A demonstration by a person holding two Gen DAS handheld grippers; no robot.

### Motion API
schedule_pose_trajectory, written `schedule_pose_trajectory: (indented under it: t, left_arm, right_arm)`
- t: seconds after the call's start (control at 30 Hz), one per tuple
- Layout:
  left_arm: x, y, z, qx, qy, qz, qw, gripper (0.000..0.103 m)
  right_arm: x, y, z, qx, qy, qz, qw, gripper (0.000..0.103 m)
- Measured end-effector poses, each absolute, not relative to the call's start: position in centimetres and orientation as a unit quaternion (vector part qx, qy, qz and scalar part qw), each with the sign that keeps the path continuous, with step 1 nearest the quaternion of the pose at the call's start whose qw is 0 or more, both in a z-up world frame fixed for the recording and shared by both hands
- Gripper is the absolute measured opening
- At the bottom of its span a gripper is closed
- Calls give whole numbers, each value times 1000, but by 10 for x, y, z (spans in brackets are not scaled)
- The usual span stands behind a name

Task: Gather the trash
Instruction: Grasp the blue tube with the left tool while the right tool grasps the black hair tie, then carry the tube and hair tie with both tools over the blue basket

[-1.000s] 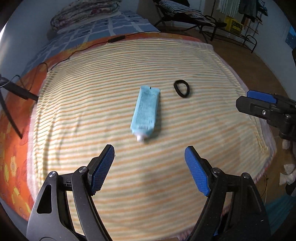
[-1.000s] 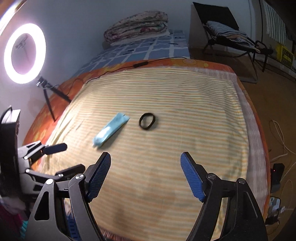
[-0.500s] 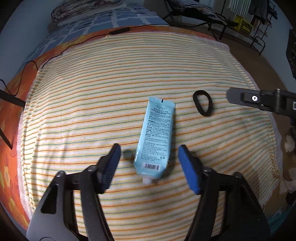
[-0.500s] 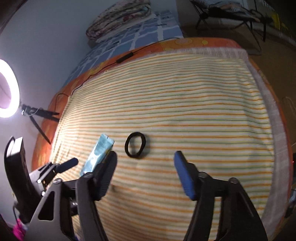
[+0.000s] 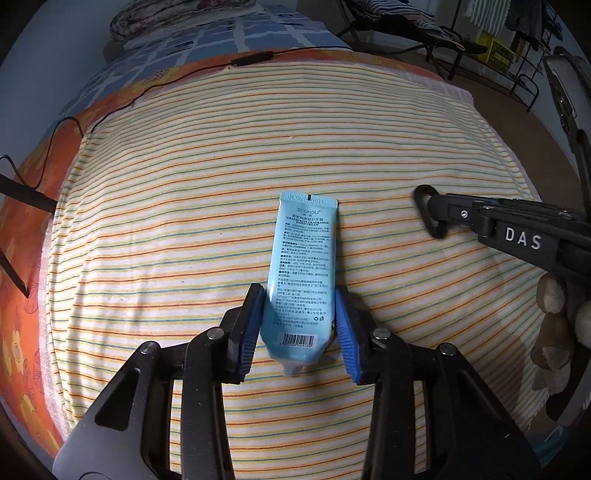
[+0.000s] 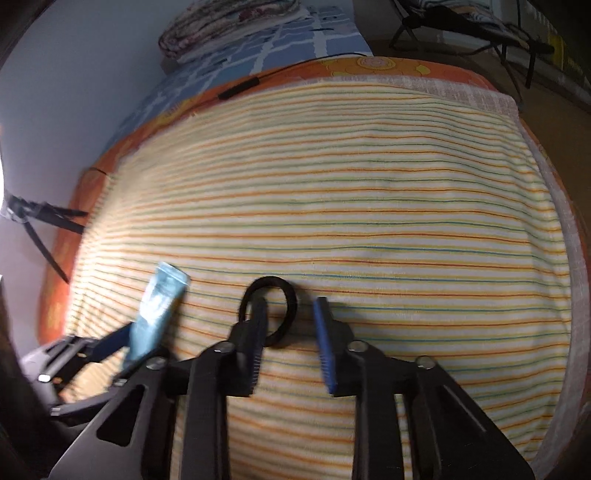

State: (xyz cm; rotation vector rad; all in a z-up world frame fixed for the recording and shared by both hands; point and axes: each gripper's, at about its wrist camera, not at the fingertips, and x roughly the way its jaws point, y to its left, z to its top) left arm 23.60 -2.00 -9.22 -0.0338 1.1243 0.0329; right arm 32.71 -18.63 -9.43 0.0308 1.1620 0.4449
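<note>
A light blue hand cream tube (image 5: 303, 266) lies on the striped blanket, cap end toward me. My left gripper (image 5: 299, 314) has a blue pad against each side of the tube's lower end, and its jaws are closing. A black hair tie (image 6: 271, 281) lies to the tube's right. My right gripper (image 6: 291, 321) straddles its right band, the left finger inside the loop and the right finger outside. Those jaws are closing too, with a gap still showing beside the band. The tube (image 6: 155, 310) and the left gripper (image 6: 110, 343) also show in the right wrist view.
The striped blanket (image 5: 184, 184) covers an orange bed. A black cable (image 5: 251, 59) runs along its far edge, and a folded quilt (image 6: 229, 22) lies beyond. Tripod legs (image 6: 40, 218) stand at the left, and a folding chair (image 5: 406, 18) on the floor at the back right.
Both grippers came down and forward onto the blanket. The left jaws narrowed onto the tube's sides. The right jaws narrowed around the hair tie's band.
</note>
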Motion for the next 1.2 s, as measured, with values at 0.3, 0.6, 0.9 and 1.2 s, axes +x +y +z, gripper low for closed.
schedule_pose_trajectory:
  t: [0.3, 0.6, 0.9, 1.2]
  left_arm:
    - [223, -6, -78, -27, 522, 29, 852, 38]
    - [188, -9, -42, -26, 496, 20, 867, 38]
    - [132, -19, -5, -6, 463, 13, 886, 38]
    - [66, -24, 12, -7, 442, 9, 897, 38]
  right_arm:
    - [323, -200, -81, 40, 531, 211, 820, 3]
    - [299, -202, -49, 50, 507, 240, 826, 3]
    - [247, -202, -9, 21, 467, 274, 840, 3]
    - [192, -212, 10, 14, 445, 299, 844, 3]
